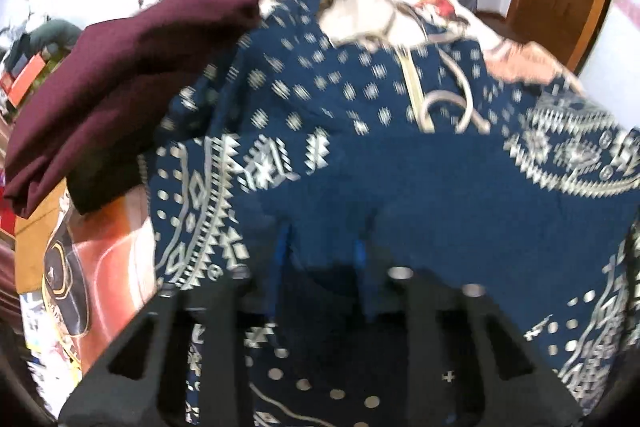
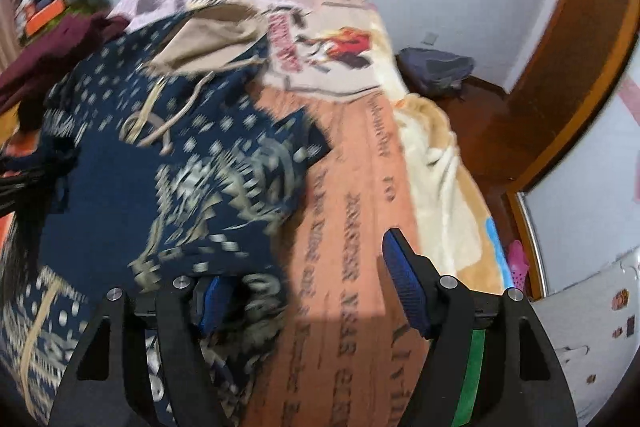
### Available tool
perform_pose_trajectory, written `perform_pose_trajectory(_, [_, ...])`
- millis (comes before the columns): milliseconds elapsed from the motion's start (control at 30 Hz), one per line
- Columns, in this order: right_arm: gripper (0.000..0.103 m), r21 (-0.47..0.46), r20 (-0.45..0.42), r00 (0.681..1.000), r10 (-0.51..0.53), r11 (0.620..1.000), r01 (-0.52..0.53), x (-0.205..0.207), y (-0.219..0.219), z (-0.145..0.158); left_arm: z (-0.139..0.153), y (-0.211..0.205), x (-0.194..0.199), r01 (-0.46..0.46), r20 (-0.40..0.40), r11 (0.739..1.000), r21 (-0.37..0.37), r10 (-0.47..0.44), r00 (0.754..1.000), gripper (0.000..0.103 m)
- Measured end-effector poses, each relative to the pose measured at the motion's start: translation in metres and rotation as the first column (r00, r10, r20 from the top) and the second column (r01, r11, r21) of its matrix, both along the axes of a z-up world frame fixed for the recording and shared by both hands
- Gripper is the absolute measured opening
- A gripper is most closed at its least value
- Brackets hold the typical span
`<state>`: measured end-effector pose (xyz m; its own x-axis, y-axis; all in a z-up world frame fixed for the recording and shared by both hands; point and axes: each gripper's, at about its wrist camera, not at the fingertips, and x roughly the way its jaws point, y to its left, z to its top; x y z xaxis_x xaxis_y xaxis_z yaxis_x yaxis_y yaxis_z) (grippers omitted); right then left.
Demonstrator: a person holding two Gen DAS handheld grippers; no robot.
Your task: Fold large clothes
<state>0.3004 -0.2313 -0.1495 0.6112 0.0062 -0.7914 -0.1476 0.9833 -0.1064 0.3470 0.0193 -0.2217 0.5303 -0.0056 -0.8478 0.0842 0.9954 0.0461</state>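
While the left gripper (image 1: 322,247) pinches the navy patterned hooded garment (image 1: 360,167), the right gripper (image 2: 308,291) gapes (ungripped); next, seize the hem.

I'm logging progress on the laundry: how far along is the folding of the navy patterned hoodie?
Early. The navy hoodie lies rumpled on the bed blanket, hood and drawstrings loose. In hand: the left gripper pinches a plain navy fold; the right gripper stands open at the hem. The maroon garment also waits.

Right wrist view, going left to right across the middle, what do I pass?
Maroon garment → navy patterned hoodie → orange blanket with lettering → cream fleece blanket → wooden door frame.
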Motion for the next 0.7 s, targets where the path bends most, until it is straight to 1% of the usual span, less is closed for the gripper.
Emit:
perform_pose_trajectory(33, [0.067, 0.01, 0.012, 1.0, -0.023, 1.0, 0.022, 0.002, -0.004, 0.001, 0.006, 0.006, -0.002, -0.006, 0.016, 1.0, -0.023, 0.007, 1.0, 0.021])
perform_pose_trajectory(100, [0.067, 0.047, 0.014, 0.998, -0.063, 0.997, 0.063, 0.004, -0.014, 0.001, 0.021, 0.023, -0.009, -0.031, 0.053, 0.997, -0.077, 0.035, 0.998, 0.011])
perform_pose_trajectory(167, [0.067, 0.082, 0.001, 0.995, -0.099, 0.992, 0.099, 0.005, -0.023, -0.002, 0.034, 0.044, -0.018, -0.069, 0.09, 0.991, -0.111, 0.079, 0.993, 0.011])
perform_pose_trajectory(267, [0.067, 0.132, -0.048, 0.99, -0.13, 0.982, 0.135, 0.004, -0.037, -0.012, 0.04, 0.071, -0.03, -0.125, 0.119, 0.986, -0.107, 0.137, 0.983, 0.011])
perform_pose_trajectory(333, [0.067, 0.154, -0.062, 0.989, -0.137, 0.977, 0.145, -0.001, -0.042, -0.017, 0.034, 0.09, -0.04, -0.158, 0.1, 0.981, -0.116, 0.17, 0.98, 0.011])
perform_pose_trajectory(400, [0.067, 0.157, -0.059, 0.991, -0.12, 0.979, 0.128, -0.008, -0.042, -0.014, 0.017, 0.107, -0.045, -0.184, 0.044, 0.973, -0.137, 0.191, 0.981, 0.012])
perform_pose_trajectory(433, [0.067, 0.155, -0.061, 0.992, -0.111, 0.981, 0.119, -0.009, -0.042, -0.013, 0.009, 0.112, -0.052, -0.19, 0.022, 0.972, -0.139, 0.195, 0.981, 0.014])
perform_pose_trajectory(500, [0.067, 0.15, -0.066, 0.994, -0.088, 0.984, 0.097, -0.014, -0.04, -0.009, -0.01, 0.117, -0.061, -0.206, -0.033, 0.971, -0.119, 0.203, 0.979, 0.023])
perform_pose_trajectory(567, [0.067, 0.143, -0.07, 0.995, -0.078, 0.986, 0.087, -0.015, -0.039, -0.007, -0.028, 0.119, -0.071, -0.229, -0.076, 0.971, -0.072, 0.223, 0.972, 0.029])
perform_pose_trajectory(633, [0.067, 0.135, -0.077, 0.995, -0.07, 0.988, 0.08, -0.018, -0.038, -0.005, -0.046, 0.122, -0.078, -0.251, -0.113, 0.968, -0.008, 0.249, 0.962, 0.036])
perform_pose_trajectory(700, [0.067, 0.137, -0.091, 0.994, -0.061, 0.988, 0.073, -0.022, -0.038, -0.003, -0.054, 0.129, -0.089, -0.285, -0.114, 0.959, -0.003, 0.283, 0.952, 0.056])
